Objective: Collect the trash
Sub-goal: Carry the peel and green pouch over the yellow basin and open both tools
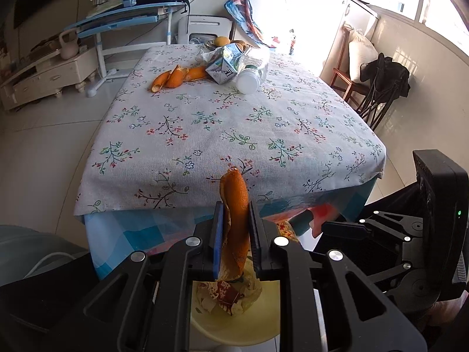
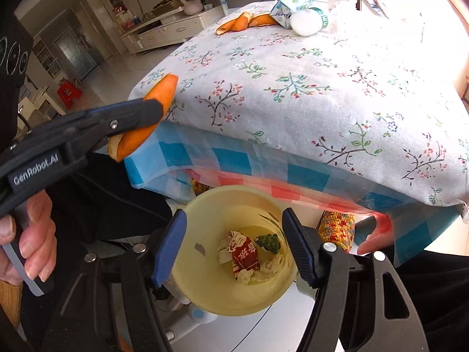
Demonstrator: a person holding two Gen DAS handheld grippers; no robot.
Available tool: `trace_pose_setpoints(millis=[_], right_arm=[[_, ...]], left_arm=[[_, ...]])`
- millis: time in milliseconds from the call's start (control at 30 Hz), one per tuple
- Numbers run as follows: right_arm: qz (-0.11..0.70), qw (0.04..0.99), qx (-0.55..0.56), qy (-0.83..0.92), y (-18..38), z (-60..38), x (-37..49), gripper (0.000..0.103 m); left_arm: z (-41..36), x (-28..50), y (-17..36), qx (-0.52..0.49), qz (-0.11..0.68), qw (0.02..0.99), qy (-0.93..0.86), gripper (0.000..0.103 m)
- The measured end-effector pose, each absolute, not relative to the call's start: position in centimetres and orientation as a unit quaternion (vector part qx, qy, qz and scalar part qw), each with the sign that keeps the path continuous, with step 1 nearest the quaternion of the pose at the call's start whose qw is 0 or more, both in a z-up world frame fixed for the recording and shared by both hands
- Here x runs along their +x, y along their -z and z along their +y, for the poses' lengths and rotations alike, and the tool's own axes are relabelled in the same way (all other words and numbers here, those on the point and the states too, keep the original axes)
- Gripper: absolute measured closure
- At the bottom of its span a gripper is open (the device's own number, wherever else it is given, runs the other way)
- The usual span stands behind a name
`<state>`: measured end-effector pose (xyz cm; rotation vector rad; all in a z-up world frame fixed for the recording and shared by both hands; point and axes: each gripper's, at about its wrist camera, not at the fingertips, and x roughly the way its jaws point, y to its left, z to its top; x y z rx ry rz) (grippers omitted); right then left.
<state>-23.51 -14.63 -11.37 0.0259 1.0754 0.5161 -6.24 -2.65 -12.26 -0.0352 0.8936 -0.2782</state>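
My left gripper (image 1: 236,214) is shut on a long strip of orange peel (image 1: 238,220), held upright just off the table's near edge and above the yellow trash bin (image 1: 263,322). In the right wrist view the same left gripper (image 2: 152,108) and its peel (image 2: 137,138) sit to the upper left of the bin (image 2: 205,293). My right gripper (image 2: 231,246) stands open over the bin's mouth with nothing between its pads. Inside the bin lie a red wrapper (image 2: 244,256), a green scrap (image 2: 268,242) and crumpled tissue. More orange peels (image 1: 178,77), a crushed carton (image 1: 224,64) and a plastic bottle (image 1: 252,72) lie at the table's far end.
The table has a floral cloth (image 1: 234,135) over a checked one that hangs down just behind the bin. A person's hand (image 2: 32,234) grips the left tool. A chair with dark clothing (image 1: 384,88) stands to the right, a blue desk (image 1: 126,17) at the far left.
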Motion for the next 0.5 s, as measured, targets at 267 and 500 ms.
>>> trace_pose_setpoints(millis=[267,500], right_arm=[[0.458,0.865,0.077,-0.19,9.6,-18.0,-22.7,0.031],[0.424,0.883,0.122,-0.16,8.6,-20.2,-22.6,0.028]], left_arm=[[-4.6,-7.7,14.0,0.015,0.471,0.864,0.179,0.087],[-6.2,-8.8,14.9,0.072,0.477,0.859,0.169,0.055]])
